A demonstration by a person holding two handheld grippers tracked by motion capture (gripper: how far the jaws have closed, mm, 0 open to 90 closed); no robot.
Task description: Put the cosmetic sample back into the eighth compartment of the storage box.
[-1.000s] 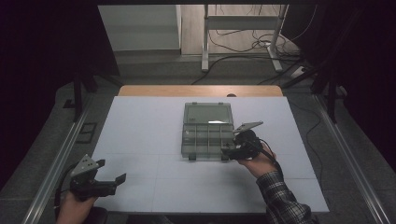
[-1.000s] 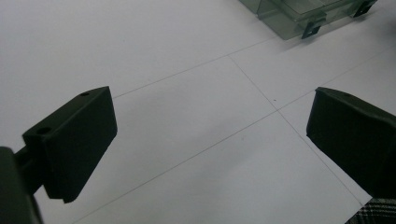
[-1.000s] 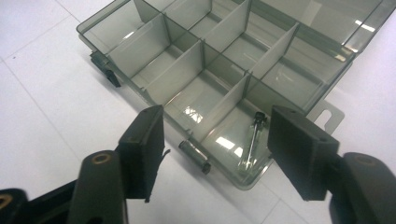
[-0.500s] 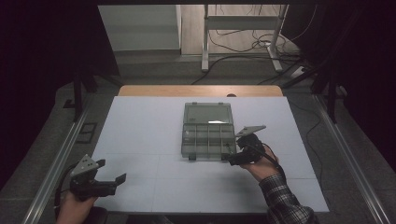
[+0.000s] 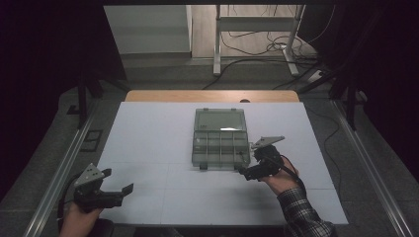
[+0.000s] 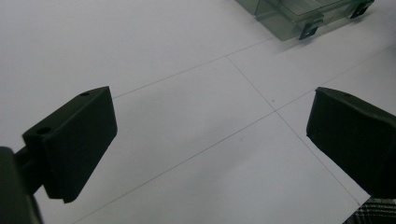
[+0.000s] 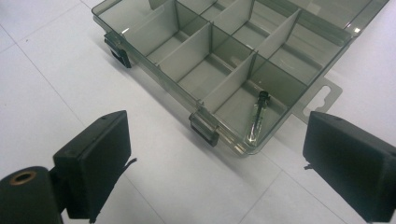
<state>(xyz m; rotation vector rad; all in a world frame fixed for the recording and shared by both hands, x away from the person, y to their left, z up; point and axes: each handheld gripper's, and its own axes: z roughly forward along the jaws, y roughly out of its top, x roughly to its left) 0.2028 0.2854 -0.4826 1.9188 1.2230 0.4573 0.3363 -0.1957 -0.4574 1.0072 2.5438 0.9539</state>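
Organizer box (image 7: 224,60): smoky, glossy clear plastic with thin smooth dividers. Small vial (image 7: 257,119): clear, glassy, with dark cap. Table (image 5: 163,143): matt white, smooth. Far table edge (image 5: 212,96): wood. Sleeve (image 5: 304,217): plaid cloth.

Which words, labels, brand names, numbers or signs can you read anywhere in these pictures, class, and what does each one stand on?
None can be read. The clear organizer box, its latches, the small vial in its corner compartment and the white table bear no visible lettering. The left gripper and right gripper, both open, carry no readable marks either. The thin lines on the table are seams, not writing.
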